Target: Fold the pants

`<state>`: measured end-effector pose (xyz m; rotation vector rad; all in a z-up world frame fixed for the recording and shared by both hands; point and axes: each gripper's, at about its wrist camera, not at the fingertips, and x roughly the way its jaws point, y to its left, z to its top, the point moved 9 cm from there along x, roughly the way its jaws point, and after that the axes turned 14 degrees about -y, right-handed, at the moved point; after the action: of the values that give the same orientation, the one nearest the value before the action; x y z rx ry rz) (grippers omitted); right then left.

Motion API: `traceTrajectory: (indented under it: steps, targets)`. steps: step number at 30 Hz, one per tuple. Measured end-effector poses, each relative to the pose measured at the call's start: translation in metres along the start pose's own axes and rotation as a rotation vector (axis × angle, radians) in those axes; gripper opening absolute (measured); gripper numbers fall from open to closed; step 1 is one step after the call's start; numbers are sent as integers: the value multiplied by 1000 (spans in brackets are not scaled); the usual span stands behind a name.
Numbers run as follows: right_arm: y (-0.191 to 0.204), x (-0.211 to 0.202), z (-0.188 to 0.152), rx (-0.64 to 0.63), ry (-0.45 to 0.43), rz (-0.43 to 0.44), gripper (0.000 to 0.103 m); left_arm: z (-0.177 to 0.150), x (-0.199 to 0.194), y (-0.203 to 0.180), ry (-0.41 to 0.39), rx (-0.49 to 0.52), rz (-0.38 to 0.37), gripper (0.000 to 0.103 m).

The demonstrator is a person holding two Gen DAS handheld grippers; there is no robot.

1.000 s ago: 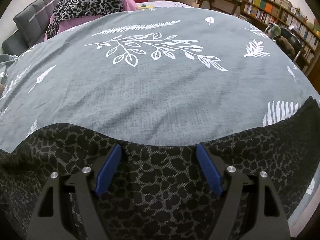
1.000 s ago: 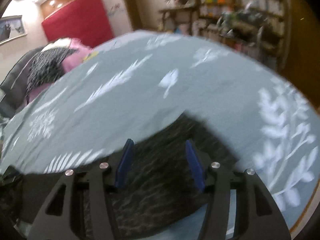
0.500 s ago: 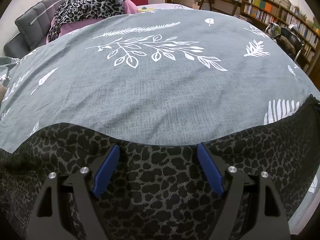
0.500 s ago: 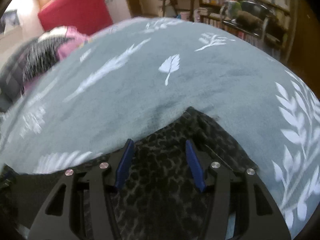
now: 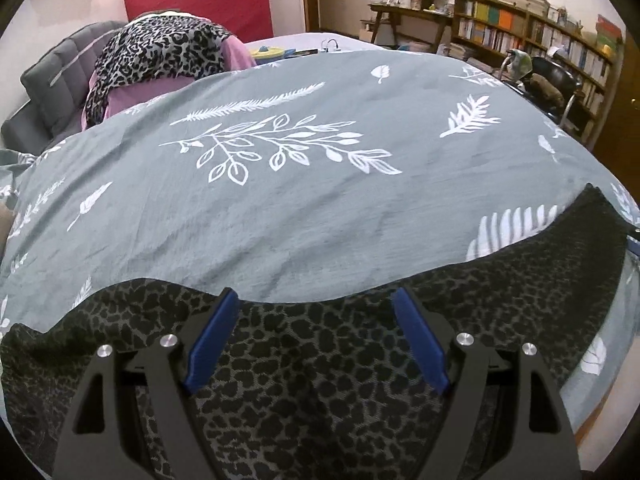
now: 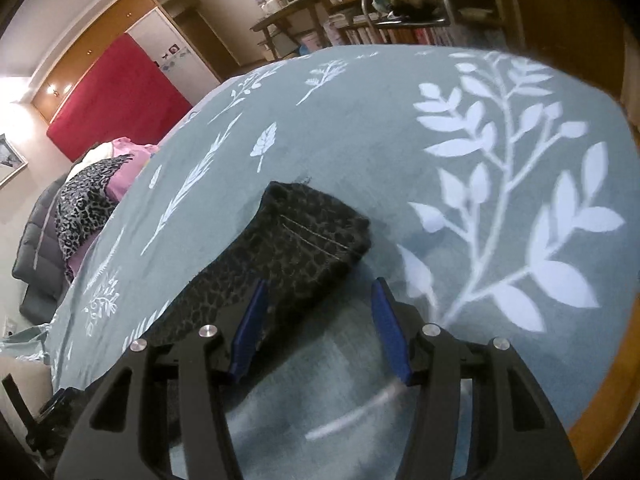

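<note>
Across the whole work surface, a grey bedspread printed with white leaves and fern sprigs point(image 5: 304, 208) is lying spread out, and you are working at its near edge. On it, the dark leopard-print pants point(image 5: 320, 380) are lying flat along that near edge; in the left wrist view their upper border is running in a wavy line from the left side to the far right. In the right wrist view one narrow end of the pants point(image 6: 308, 236), showing two lines of pale stitching, is resting on the bedspread point(image 6: 360, 140) with its corners down.

Your left gripper point(image 5: 316, 336) is hovering over the pants with its blue-padded fingers point(image 5: 210, 340) standing wide apart and gripping nothing. Your right gripper point(image 6: 318, 320) is also standing wide; its left finger is overlapping the pants' edge in the picture, while the right finger is over bare bedspread. Whether it is touching the cloth cannot be told.

At the far left, a lighter leopard-print cloth point(image 5: 160, 52) is lying draped over a pink cloth point(image 5: 136, 96), well apart from the pants.
</note>
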<state>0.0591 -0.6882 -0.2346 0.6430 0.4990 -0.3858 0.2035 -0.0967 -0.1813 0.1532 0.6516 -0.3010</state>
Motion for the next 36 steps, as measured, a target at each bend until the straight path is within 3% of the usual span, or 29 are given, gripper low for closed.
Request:
traceTrajectory:
  steps: [4,6,9,10,12,14,17,26,30,36]
  targets:
    - [-1,25,5,-43,-22,-5,56,-3,-4,1,9,-3,0,80]
    - [0,34,9,-42,-31,3,60,-9,-3,2,25,-10,1,80]
    - [2,37,12,-46,-34,-5,58,-15,-1,3,44,-26,1,80]
    - [3,35,11,-53,-35,-4,53,-17,-1,3,46,-28,1,80]
    - [5,31,9,-37,-24,21,28,-17,-1,3,45,-28,0,80]
    - [6,27,8,10,-8,60,14,-15,-1,3,41,-22,-1,80]
    - [17,15,18,18,-32,91,9,-10,-4,3,30,-6,1,80]
    - [143,-37,34,-228,-101,288,8,-3,-19,15,3,-43,6,80]
    - [204,-63,12,-308,-81,415,8,-4,-27,23,-8,-61,7,80]
    - [301,-86,-69,-401,46,610,8,-11,-41,42,-19,-116,8,80]
